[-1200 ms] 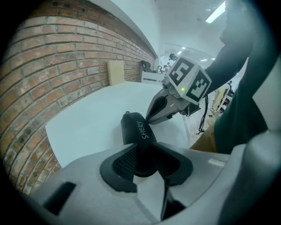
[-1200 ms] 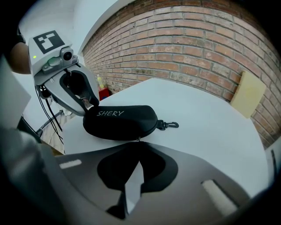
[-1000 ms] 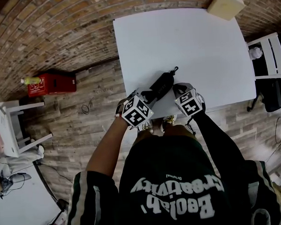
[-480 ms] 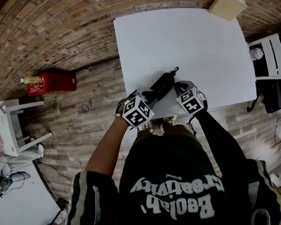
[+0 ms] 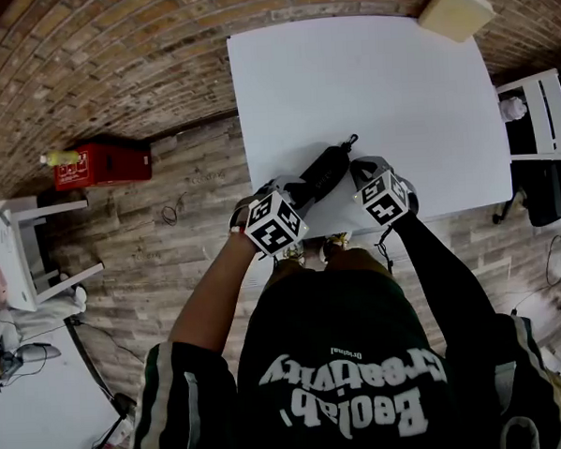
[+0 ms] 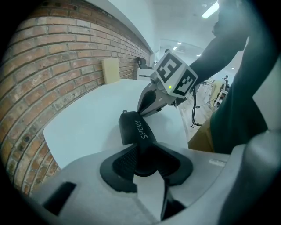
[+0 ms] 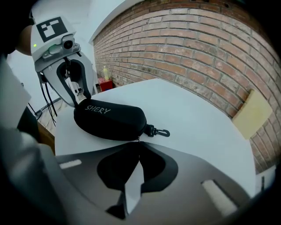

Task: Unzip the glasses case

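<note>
Jaws of our L gripper (image 6: 146, 149) clamp the glasses case (image 7: 109, 119) end, R gripper's (image 7: 138, 145) pinch its zip pull (image 7: 138, 139); white table (image 5: 367, 83), brick wall (image 7: 197, 52), tan box (image 5: 452, 9).

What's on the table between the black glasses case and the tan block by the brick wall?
Nothing. Only bare white table lies between the glasses case and the tan block. The head view shows it best.

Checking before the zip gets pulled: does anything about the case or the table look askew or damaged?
Nothing stands out. The glasses case rests on the table, closed and undamaged. The left gripper clamps one end, and the right gripper is shut on the zipper pull near the clip end.
</note>
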Tool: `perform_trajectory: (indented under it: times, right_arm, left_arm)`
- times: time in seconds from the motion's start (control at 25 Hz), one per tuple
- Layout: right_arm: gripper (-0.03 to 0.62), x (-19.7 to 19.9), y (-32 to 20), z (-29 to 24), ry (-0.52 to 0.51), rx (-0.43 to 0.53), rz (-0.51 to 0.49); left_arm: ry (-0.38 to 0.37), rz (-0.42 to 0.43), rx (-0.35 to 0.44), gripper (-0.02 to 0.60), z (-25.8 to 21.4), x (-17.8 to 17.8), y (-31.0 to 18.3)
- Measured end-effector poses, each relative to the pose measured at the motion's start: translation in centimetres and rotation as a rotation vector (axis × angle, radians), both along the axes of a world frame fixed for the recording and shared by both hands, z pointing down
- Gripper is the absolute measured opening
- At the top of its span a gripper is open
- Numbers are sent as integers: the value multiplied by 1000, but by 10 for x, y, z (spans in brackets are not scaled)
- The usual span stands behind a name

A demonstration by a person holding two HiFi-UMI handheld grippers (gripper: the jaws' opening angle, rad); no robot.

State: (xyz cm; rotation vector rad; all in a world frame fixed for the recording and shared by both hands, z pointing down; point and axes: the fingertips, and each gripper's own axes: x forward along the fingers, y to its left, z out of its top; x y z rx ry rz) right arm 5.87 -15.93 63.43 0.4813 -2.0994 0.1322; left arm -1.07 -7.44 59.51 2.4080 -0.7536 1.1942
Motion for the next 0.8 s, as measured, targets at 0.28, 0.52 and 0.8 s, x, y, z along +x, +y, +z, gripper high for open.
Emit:
perform_trajectory:
  times: [0.28,0.52,0.8]
  right_arm:
    - [15,-3,-12,-1,26,29,-55]
    - [15,-8,-18,-1,75,82,-147]
    - [14,-14,-20,0,182,187,-291]
  left_arm:
    - [1,7,-7,110,1,1,0]
    - [-2,25,-26,110,1,0,0]
    - [-4,36,-53,110,2,0,0]
